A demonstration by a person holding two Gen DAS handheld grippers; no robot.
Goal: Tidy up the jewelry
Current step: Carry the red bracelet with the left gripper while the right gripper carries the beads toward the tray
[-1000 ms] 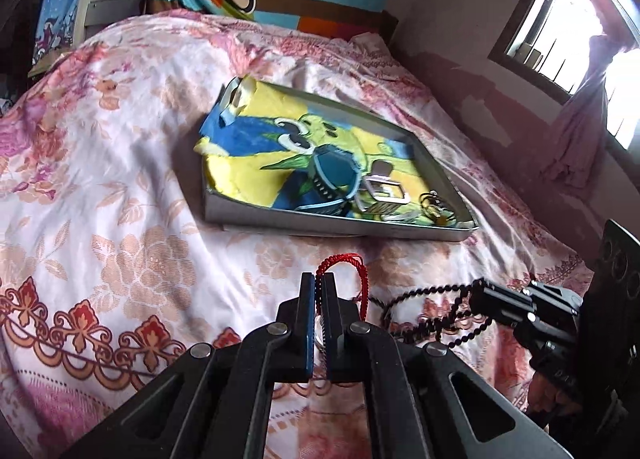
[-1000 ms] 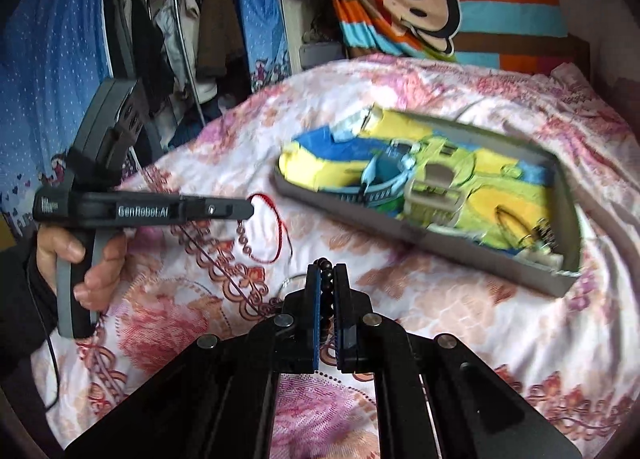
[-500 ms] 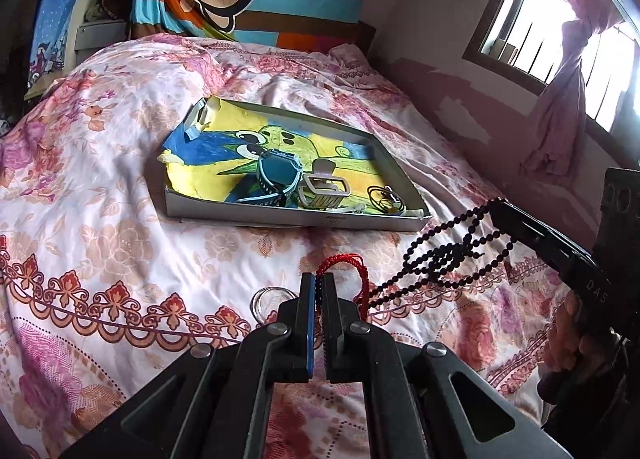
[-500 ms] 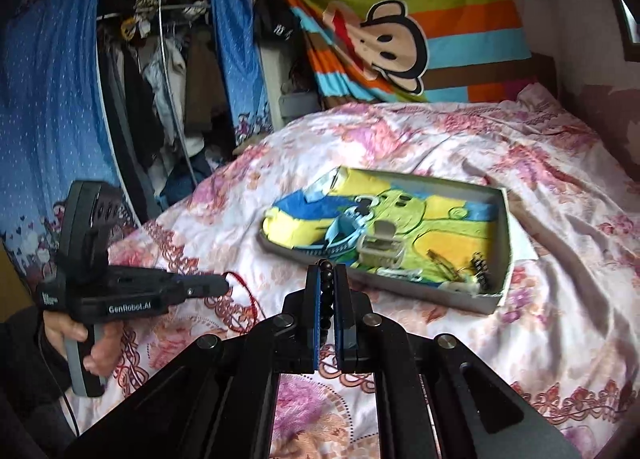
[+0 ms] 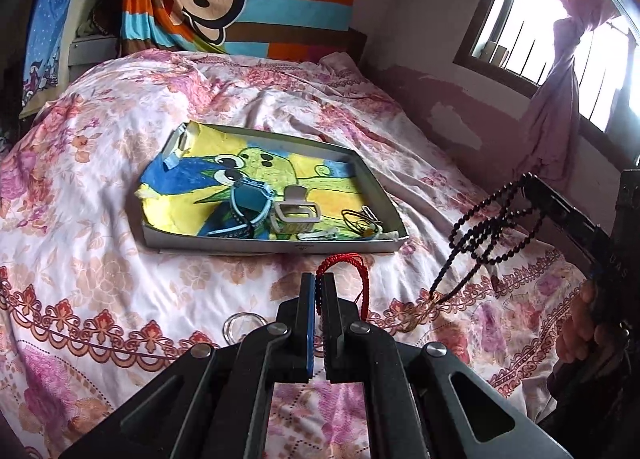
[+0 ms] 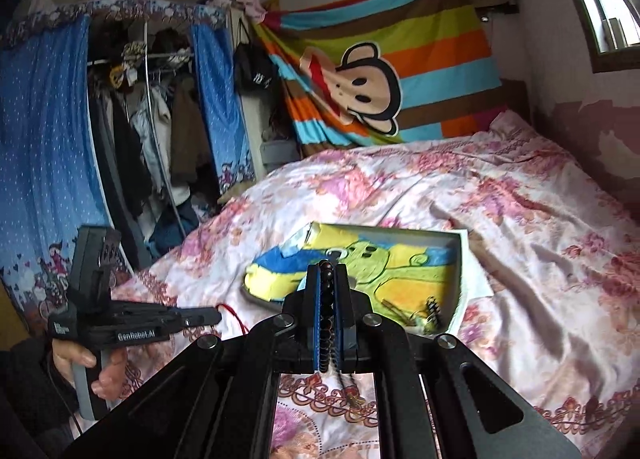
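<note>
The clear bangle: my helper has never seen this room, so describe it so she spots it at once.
On the floral bedspread, in front of the shallow tray, a clear bangle lies flat beside the left gripper. It alone is see-through, loose and unheld.

The tray [image 5: 276,245]'s near half is crowded — a blue strap [image 5: 250,205], a beige clip [image 5: 294,215] and small pieces in its near-right corner. Its far half lies bare. A clear ring [image 5: 242,327] sits on the bedspread [image 5: 100,259] well short of the tray's near wall — otherwise open cloth.
</note>
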